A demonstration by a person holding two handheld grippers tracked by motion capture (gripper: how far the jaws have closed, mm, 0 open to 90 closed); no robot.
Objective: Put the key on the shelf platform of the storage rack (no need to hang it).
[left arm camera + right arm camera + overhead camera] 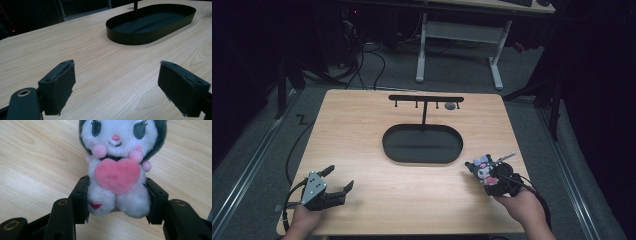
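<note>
A: Starting at the left, our left gripper (333,181) rests near the table's (362,125) front corner, jaws wide apart with nothing between them. In the left gripper view it's bare wood ahead of the pads (61,85), with the tray (150,37) farther off.

B: Then the middle: the tray (422,156) sits flat, and the rack (426,99) stands behind it with small hooks under its bar. Something small and grey (450,106) lies by the right end; we can't tell what.

A: And at the right, our right gripper (484,170) is clamped on the plush (483,169), close to the tray's right end and near the table edge.

B: The right gripper view shows the grip well: both pads press the lower body of the plush (117,177), just below the pink heart, face toward the camera.

A: So we're carrying it. A metal chain (506,158) seems to stick out past it, so we judge it's meant for a hook on the rack.

B: Then we should hold the squeeze steady, since soft stuffing can slip. We lift clear of the tray's wall before crossing it.

A: And we keep the chain end free and pointed at the rack, not tucked under the jaws.

B: The left could steady the loop if it swings.
</note>
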